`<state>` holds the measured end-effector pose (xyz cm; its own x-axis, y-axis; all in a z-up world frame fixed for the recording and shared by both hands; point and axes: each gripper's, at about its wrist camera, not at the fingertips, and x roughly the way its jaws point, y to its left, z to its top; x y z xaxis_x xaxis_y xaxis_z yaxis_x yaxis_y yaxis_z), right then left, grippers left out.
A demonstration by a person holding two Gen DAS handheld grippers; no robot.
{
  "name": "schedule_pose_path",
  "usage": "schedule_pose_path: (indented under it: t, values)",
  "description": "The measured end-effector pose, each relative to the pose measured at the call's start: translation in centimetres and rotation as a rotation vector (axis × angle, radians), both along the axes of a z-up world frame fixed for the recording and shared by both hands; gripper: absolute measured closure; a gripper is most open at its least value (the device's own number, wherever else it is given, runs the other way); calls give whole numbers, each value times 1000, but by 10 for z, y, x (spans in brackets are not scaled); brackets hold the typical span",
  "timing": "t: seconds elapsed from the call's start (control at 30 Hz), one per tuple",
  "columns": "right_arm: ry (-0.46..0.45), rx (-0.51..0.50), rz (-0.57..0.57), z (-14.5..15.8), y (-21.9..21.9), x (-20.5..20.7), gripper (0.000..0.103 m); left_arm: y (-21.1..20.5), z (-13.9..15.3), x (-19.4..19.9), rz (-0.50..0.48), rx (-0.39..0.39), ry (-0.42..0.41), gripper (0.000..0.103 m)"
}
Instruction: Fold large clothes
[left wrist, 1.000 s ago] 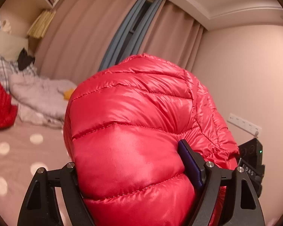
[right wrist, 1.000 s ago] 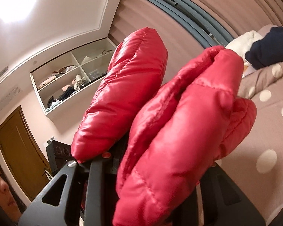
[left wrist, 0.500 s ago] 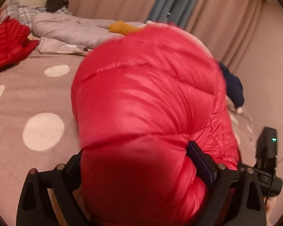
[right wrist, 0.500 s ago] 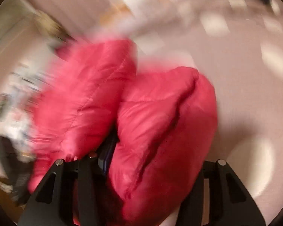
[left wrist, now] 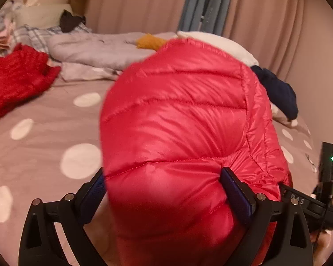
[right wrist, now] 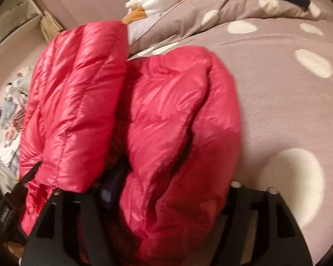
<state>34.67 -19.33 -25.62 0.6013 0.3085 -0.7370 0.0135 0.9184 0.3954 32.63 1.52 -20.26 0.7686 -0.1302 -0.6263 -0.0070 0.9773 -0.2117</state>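
A glossy red quilted down jacket [left wrist: 177,110] bulges up between the fingers of my left gripper [left wrist: 162,175], low over the dotted brown bed cover [left wrist: 44,144]. The jaws stand wide. The right pad still dents the padding, and the left pad's blue face shows at the jacket's edge. In the right wrist view two thick folds of the same jacket [right wrist: 171,110] lie over my right gripper [right wrist: 175,181], whose jaws are opening. One fold sits between its fingers, and the other hangs off to the left. The bed cover [right wrist: 277,110] is close below.
On the bed lie a red knit garment [left wrist: 17,77] at the left and a grey quilt [left wrist: 95,51] at the back. A mustard piece [left wrist: 148,42], white fleece [left wrist: 222,44] and a navy garment [left wrist: 277,90] lie near the curtains. Wall shelves and loose clothes [right wrist: 8,122] are at the far left.
Both views have tipped down from the curtains and ceiling to the bed, and the jacket has come down with them. Both pairs of jaws have spread wider, the right one most.
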Motion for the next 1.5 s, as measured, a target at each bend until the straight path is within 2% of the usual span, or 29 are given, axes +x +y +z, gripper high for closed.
schedule_pose_path:
  t: [0.13,0.2,0.3,0.43,0.63,0.73,0.83,1.0,1.07,1.2,1.5]
  values:
    - [-53,-79,-40,26,-8,-17,14,5,19,-23,83,92,-43,6]
    - [-88,-110,-41,42,-10,-29,12,7,30,-38,104,142,-56,6]
    - [-155,-124,-20,71,-10,-50,10,16,47,-62,135,145,-97,6]
    - [-264,-144,3,111,-6,-90,5,27,80,-95,187,97,-175,6]
    - [-394,-191,11,168,1,-154,0,13,129,-147,237,155,-306,6]
    - [-446,-232,6,189,5,-183,0,4,144,-174,247,178,-385,1]
    - [-471,-292,-35,202,7,-203,0,-1,150,-186,218,202,-390,1]
    - [-509,-344,-53,210,10,-228,0,2,150,-194,190,119,-366,1]
    - [-511,-341,-47,213,10,-234,0,2,150,-194,187,112,-372,1]
    - [-501,-326,-49,215,9,-238,0,-5,150,-195,188,153,-377,1]
    - [-485,-365,-73,215,10,-239,0,-3,154,-203,178,127,-395,1]
